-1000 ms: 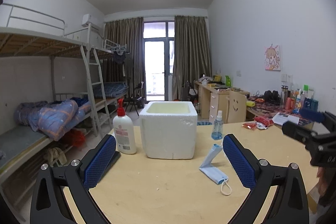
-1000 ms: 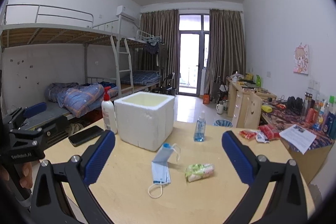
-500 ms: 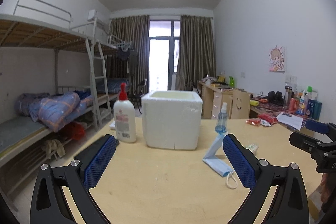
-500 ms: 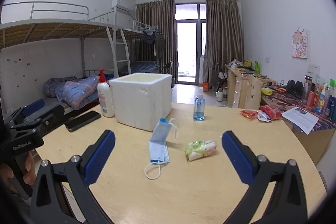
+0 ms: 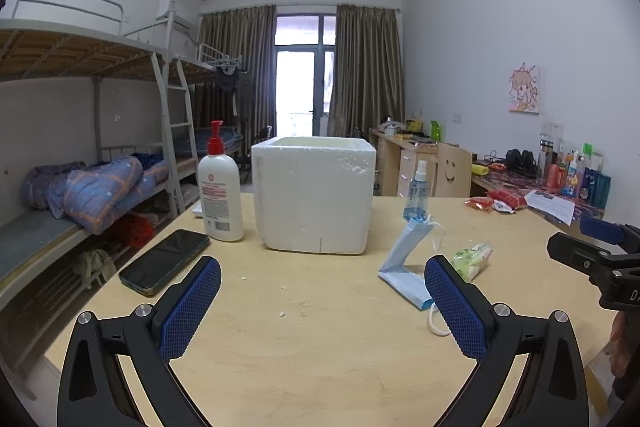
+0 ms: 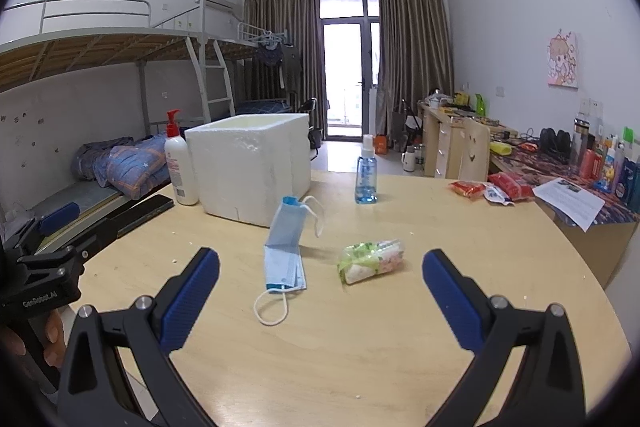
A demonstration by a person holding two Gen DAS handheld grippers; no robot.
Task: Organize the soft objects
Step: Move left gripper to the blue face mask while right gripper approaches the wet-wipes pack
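A folded blue face mask [image 6: 285, 245] lies on the wooden table [image 6: 360, 339], one half standing up, its ear loop trailing toward me. Just right of it rests a green tissue packet [image 6: 370, 260]. Behind them stands a white foam box [image 6: 250, 165] with its top open. My right gripper [image 6: 320, 301] is open and empty, a little short of the mask and the packet. In the left wrist view the mask [image 5: 408, 263] and the packet [image 5: 472, 259] lie right of centre, the foam box [image 5: 314, 193] straight ahead. My left gripper [image 5: 322, 307] is open, holding nothing.
A lotion pump bottle [image 5: 220, 193] and a black phone [image 5: 164, 263] sit left of the box. A blue spray bottle [image 6: 366, 175] stands behind the mask. Red snack packets [image 6: 490, 187] and a paper sheet lie far right. Bunk beds line the left wall.
Both grippers have come lower and closer to the table, so the mask, packet and box look nearer. The phone has come into the left wrist view. Both jaws stay wide apart.
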